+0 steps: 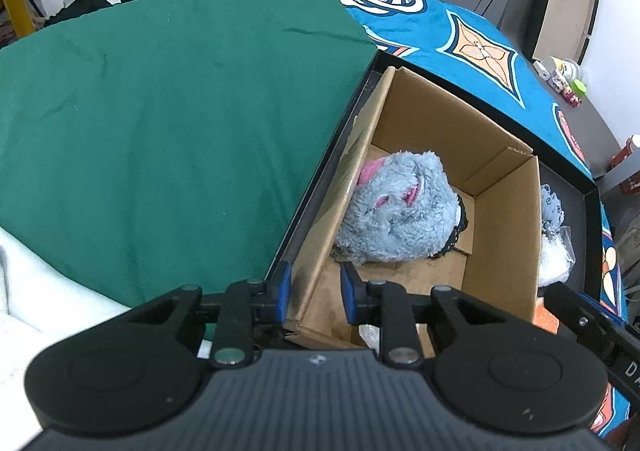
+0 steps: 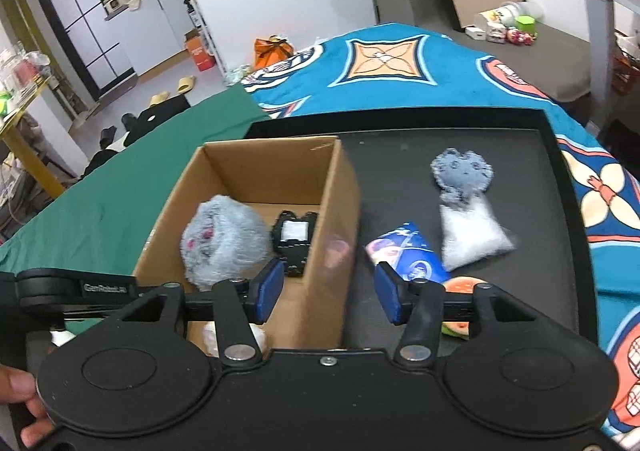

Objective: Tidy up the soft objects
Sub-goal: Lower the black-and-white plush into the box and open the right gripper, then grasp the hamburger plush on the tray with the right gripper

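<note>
In the right wrist view the right gripper sits low centre, jaws spread with nothing between them, straddling the right wall of the box. Just beyond its right pad, lower right of centre, lies the blue pouch, its long axis slanting from upper left to lower right; an orange toy shows behind that pad. Further up and right lies the grey doll on a white bag, both on the black tray. I judge the right hand nearer these.

The left gripper is closed on the box's near left wall; the furry toy already lies inside.
</note>
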`<state>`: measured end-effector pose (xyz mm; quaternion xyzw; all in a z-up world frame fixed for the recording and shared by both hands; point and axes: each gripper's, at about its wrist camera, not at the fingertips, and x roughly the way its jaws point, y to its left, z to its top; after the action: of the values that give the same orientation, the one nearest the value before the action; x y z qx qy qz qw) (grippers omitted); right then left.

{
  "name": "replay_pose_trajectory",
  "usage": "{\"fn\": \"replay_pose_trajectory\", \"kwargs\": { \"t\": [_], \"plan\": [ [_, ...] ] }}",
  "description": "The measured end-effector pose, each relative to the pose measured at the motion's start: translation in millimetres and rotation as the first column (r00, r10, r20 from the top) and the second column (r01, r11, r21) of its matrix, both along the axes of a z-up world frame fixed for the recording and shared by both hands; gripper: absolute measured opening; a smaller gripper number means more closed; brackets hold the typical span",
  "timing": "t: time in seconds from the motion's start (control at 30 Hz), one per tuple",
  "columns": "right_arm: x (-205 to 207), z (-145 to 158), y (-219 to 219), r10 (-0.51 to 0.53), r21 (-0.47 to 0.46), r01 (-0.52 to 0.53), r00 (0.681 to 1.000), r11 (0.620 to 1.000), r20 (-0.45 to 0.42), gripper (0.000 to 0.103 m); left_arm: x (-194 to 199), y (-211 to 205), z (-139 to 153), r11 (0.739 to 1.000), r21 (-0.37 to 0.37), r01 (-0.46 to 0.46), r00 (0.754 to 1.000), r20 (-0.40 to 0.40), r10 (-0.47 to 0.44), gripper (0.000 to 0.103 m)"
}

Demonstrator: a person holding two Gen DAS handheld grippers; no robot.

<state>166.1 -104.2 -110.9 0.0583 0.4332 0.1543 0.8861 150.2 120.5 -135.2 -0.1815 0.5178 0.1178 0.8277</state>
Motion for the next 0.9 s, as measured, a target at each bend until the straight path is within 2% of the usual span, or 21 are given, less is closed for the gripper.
{"fn": "replay_pose_trajectory", "kwargs": {
  "t": [0.33, 0.6, 0.7, 0.83, 0.9],
  "plan": [
    [2, -21, -34, -0.057, -0.005, 0.057, 0.998, 0.998, -0.028, 0.054, 5, -16, 5, 0.997, 0.073, 0.021, 1.0, -0.014, -0.02, 0.03],
    [9, -51, -60, -0.1, -0.026, 0.099, 0.993, 0.995, -0.07, 0.06, 13, -33, 5, 0.988, 0.136, 0.072, 0.997, -0.045, -0.066, 0.049],
    [13, -61, -68, -0.117, -0.041, 0.114, 0.99, 0.993, -0.078, 0.065, 16, -41, 3, 0.983, 0.158, 0.091, 0.995, -0.061, -0.083, 0.055],
    [21, -71, -73, -0.137, -0.065, 0.133, 0.987, 0.989, -0.078, 0.077, 22, -47, 0, 0.977, 0.182, 0.112, 0.991, -0.091, -0.096, 0.062],
    [24, -76, -73, -0.133, -0.07, 0.128, 0.988, 0.989, -0.079, 0.078, 25, -51, -2, 0.974, 0.196, 0.117, 0.989, -0.108, -0.097, 0.064]
  ]
}}
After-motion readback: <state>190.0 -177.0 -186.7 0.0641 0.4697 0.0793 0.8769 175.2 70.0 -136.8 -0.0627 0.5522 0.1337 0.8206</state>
